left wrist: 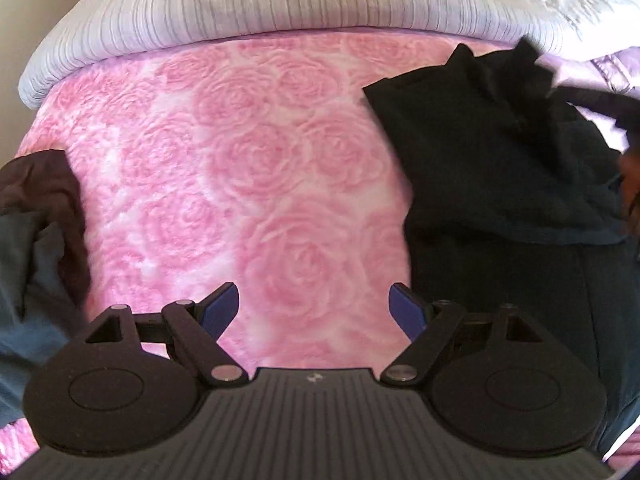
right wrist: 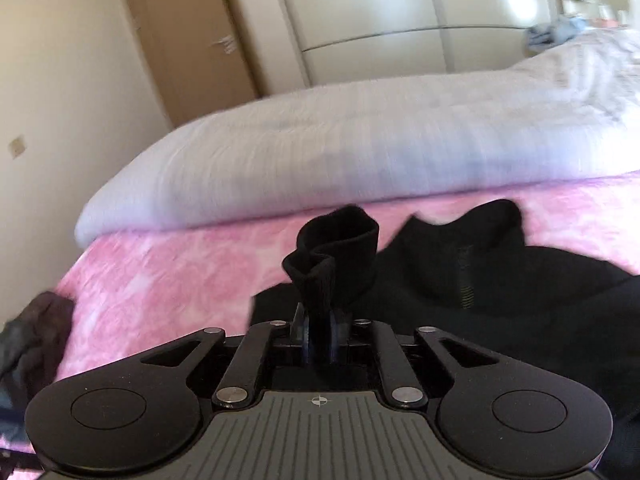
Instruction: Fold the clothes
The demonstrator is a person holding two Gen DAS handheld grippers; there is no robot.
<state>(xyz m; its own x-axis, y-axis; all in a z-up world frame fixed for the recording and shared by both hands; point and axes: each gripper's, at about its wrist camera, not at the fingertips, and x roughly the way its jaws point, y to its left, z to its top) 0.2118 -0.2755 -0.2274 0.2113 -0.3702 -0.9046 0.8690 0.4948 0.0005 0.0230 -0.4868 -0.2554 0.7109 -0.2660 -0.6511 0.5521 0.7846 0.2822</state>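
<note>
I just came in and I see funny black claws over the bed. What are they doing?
A person is folding clothes on a bed with a pink rose blanket, with a gripper in each hand. The right gripper has a black cuff of a black zip top between its fingers. The left gripper is open and empty, above the blanket beside that top. More dark clothes lie in a heap off to the side, and a white duvet lies behind.
</note>
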